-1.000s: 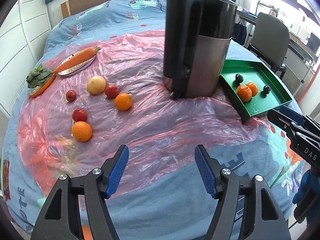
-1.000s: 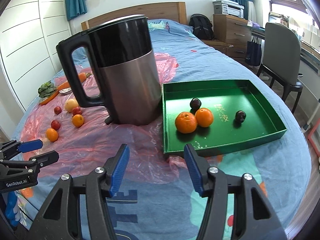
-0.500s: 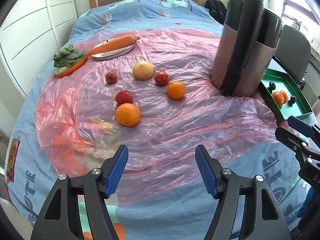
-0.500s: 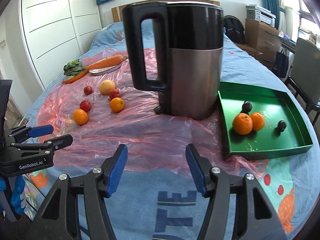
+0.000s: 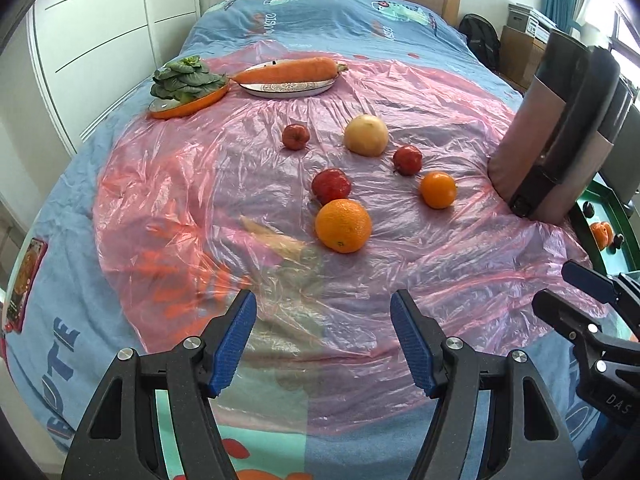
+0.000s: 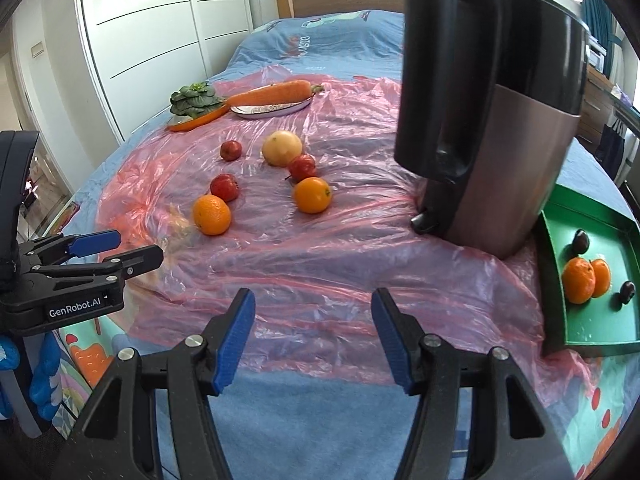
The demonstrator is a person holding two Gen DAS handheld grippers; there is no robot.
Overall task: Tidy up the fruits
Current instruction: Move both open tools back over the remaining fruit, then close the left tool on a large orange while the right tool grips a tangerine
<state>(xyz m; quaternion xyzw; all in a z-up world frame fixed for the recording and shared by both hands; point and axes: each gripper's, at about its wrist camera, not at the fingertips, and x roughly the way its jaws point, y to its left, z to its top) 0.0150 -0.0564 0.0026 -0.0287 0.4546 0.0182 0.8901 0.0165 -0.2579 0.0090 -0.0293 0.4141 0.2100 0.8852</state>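
on the bed's pink plastic sheet (image 5: 420,92) the loose fruit now sits nearer than a second ago: big orange (image 5: 343,225), small orange (image 5: 438,189). left gripper (image 5: 323,338) and right gripper (image 6: 313,338) both stay spread, holding nothing. only the right wrist view shows the green tray (image 6: 588,336) plainly, with two oranges, beside the kettle (image 6: 492,120), and "genrobot.ai" on the left gripper's body.

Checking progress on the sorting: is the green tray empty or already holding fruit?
Already holding fruit. The green rectangular tray contains two orange citrus fruits touching each other and two small dark fruits, apart.
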